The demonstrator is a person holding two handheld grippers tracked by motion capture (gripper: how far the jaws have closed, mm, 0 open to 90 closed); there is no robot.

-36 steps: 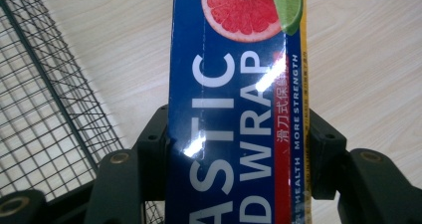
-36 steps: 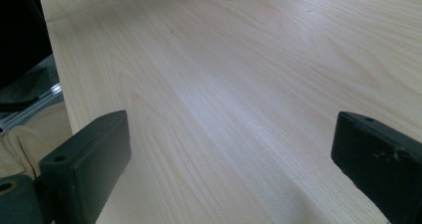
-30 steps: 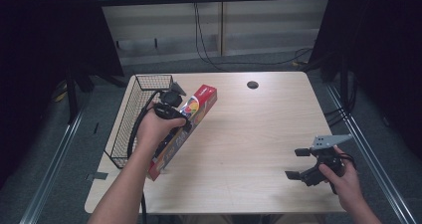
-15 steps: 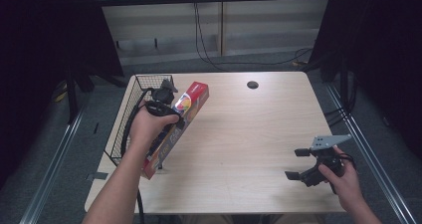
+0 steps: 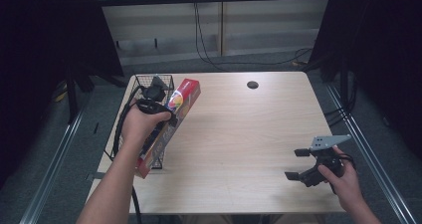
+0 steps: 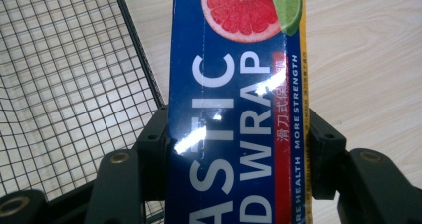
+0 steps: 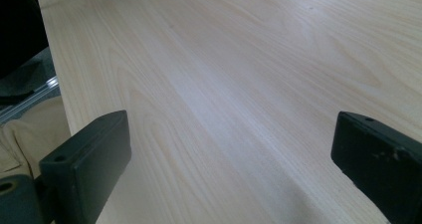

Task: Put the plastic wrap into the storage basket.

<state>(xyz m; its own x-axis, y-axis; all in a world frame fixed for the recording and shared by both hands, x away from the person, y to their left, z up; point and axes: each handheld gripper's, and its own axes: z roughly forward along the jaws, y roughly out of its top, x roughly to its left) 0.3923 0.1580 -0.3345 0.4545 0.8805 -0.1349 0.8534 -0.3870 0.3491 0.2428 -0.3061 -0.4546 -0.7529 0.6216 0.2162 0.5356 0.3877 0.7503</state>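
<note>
The plastic wrap box point(image 6: 236, 104) runs past the left gripper view's top and bottom edges

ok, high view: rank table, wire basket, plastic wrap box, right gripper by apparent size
1. table
2. wire basket and plastic wrap box: unsure, the arm hides much of both
3. right gripper

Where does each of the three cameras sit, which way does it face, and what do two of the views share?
High view: above the person's side, facing forward and down on the table; forearms, both hands, left tongs, right tongs.
Left gripper view: on the left tongs, looking along the clamped plastic wrap box, wire basket beside.
Right gripper view: on the right tongs, facing bare tabletop; jaws apart.
Shared: the high view shows the same box and basket.
</note>
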